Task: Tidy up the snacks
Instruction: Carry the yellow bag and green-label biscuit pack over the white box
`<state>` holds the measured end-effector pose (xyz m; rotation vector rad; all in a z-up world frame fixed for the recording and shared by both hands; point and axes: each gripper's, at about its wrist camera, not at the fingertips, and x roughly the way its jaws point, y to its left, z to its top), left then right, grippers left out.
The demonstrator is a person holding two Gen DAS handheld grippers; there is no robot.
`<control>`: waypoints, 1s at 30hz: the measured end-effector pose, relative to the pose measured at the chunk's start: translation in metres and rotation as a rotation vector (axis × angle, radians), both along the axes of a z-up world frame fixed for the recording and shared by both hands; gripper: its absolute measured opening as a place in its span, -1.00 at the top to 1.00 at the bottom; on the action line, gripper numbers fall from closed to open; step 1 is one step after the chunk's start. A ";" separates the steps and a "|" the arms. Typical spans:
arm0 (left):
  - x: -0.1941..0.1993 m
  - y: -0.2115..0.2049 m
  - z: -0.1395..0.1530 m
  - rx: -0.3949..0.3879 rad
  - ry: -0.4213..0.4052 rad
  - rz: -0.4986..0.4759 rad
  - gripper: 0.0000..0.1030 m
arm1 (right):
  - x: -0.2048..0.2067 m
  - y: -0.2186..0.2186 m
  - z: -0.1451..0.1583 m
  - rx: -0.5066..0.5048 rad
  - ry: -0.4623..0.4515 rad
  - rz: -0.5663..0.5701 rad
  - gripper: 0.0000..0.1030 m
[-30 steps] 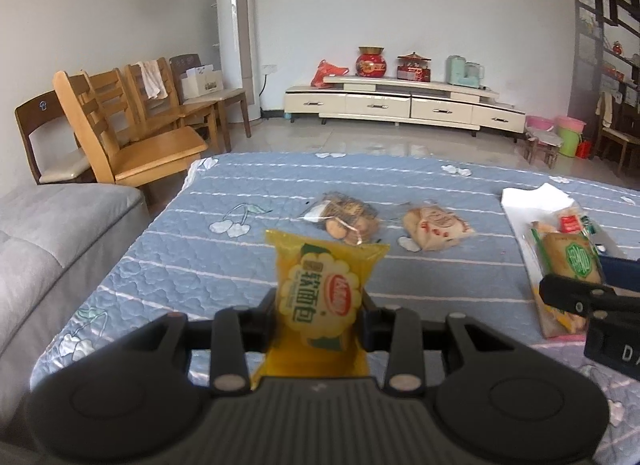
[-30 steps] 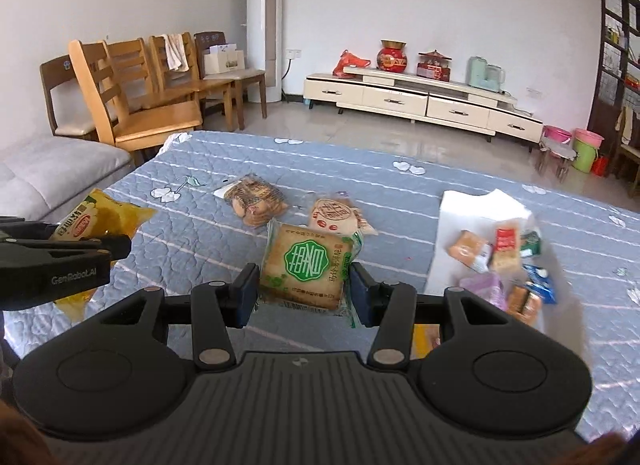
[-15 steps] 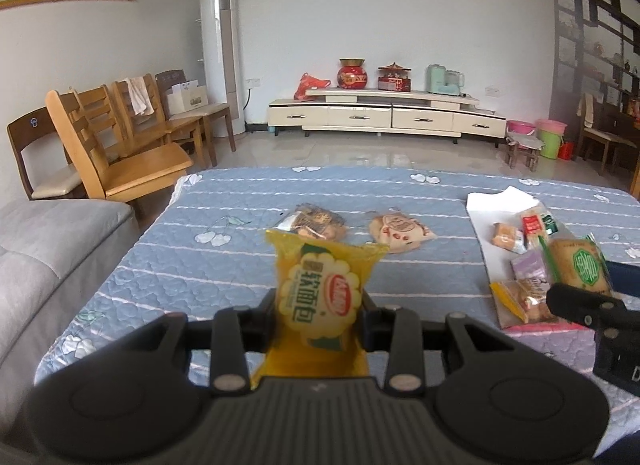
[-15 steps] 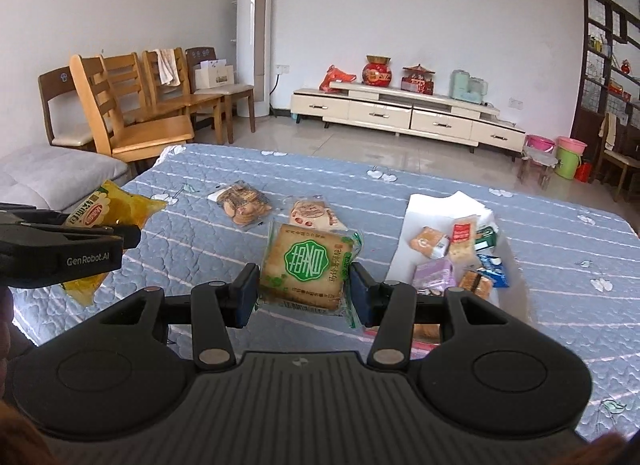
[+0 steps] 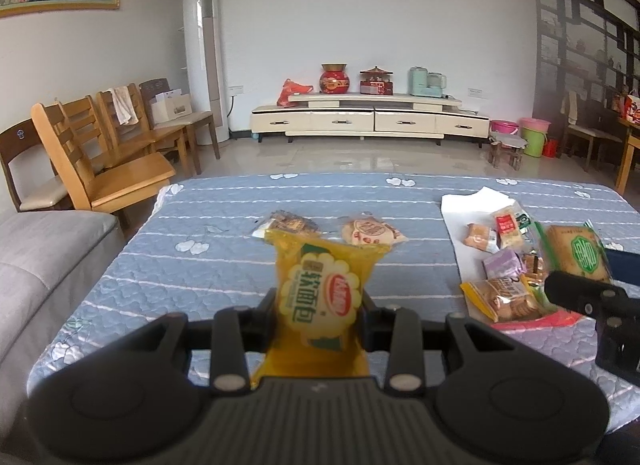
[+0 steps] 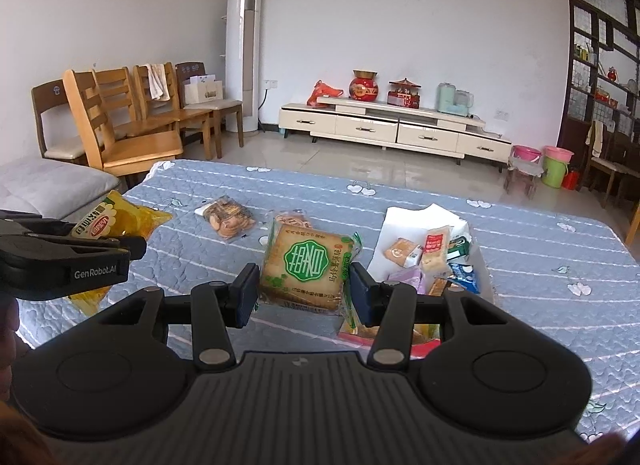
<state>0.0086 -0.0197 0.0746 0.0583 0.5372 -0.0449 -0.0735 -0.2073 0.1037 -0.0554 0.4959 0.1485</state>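
My left gripper (image 5: 319, 311) is shut on a yellow bread packet (image 5: 322, 297) and holds it upright above the blue quilted table; the packet also shows at the left of the right wrist view (image 6: 116, 221). My right gripper (image 6: 303, 293) is shut on a green-labelled cracker packet (image 6: 306, 265), which also shows in the left wrist view (image 5: 578, 251). A white tray (image 6: 404, 221) on the right holds several small snacks. Two clear snack bags (image 6: 229, 216) (image 5: 370, 231) lie on the table's middle.
The blue quilted table (image 6: 540, 249) fills the foreground. A grey sofa (image 5: 44, 257) is at the left, wooden chairs (image 5: 100, 169) behind it. A white TV cabinet (image 5: 368, 121) stands against the far wall.
Both grippers have pulled back and risen, each still holding its packet. The table and tray now look farther off and lower in both views.
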 end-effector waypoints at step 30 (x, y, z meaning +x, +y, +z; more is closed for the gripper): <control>0.003 -0.041 -0.001 0.008 0.010 -0.110 0.30 | -0.008 -0.007 0.003 0.000 -0.017 -0.090 -0.16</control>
